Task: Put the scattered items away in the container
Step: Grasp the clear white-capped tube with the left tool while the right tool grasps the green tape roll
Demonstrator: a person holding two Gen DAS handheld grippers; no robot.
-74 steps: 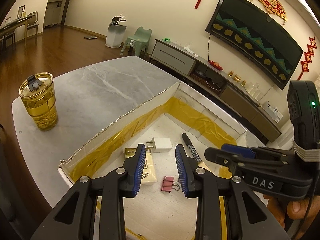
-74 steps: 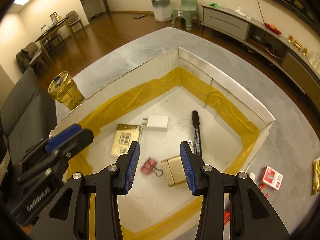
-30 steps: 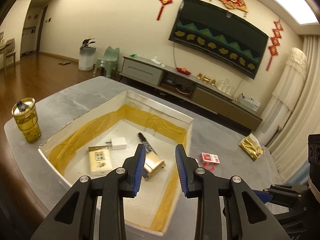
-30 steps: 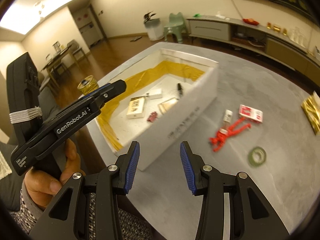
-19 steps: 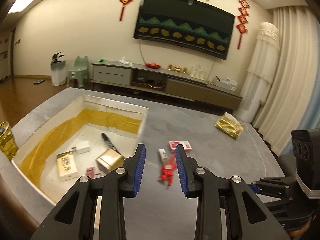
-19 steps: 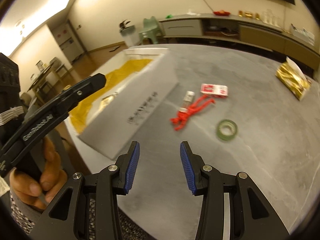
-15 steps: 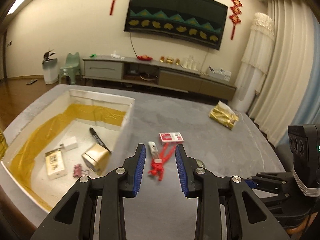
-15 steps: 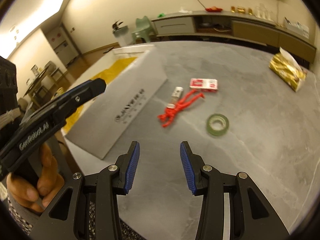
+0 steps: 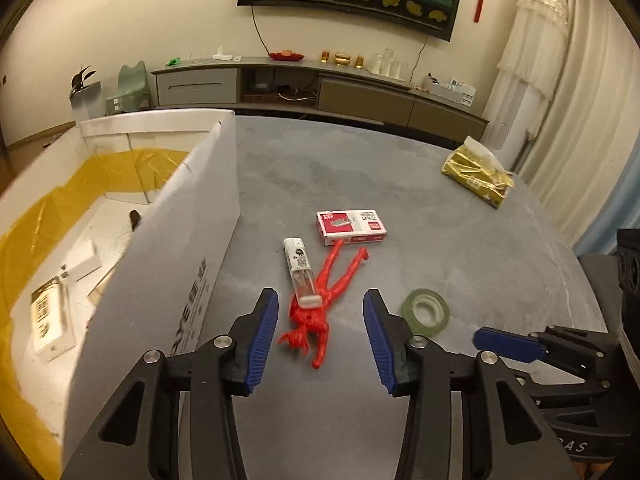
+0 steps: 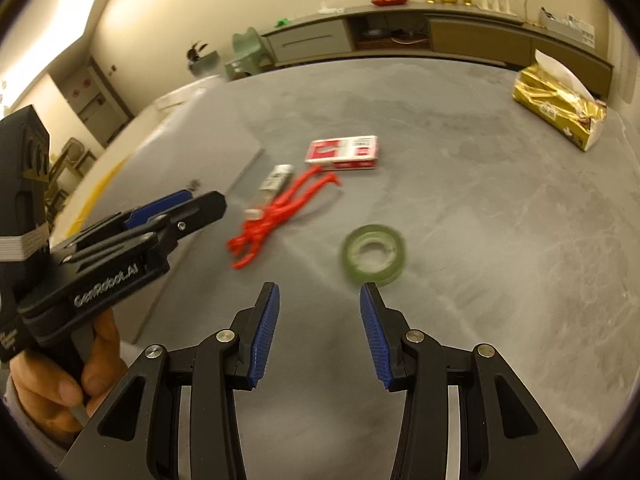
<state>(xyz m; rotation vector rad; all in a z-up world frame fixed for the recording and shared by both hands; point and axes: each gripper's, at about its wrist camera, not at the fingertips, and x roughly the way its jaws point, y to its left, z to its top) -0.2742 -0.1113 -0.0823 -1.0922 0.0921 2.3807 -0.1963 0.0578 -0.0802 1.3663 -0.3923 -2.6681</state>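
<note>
Jaws of left gripper [image 9: 320, 336] and right gripper [image 10: 318, 330] spread, empty, above grey surface [image 9: 460, 248], with red figure [image 9: 320, 308], lighter [image 9: 301, 272], red box [image 9: 352, 227] and green tape roll [image 9: 425, 311] lying outside white container [image 9: 192, 216].

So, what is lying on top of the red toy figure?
The white lighter lies across the red toy figure, covering part of its upper body; whatever is beneath that stretch is hidden. The legs and arms show.
</note>
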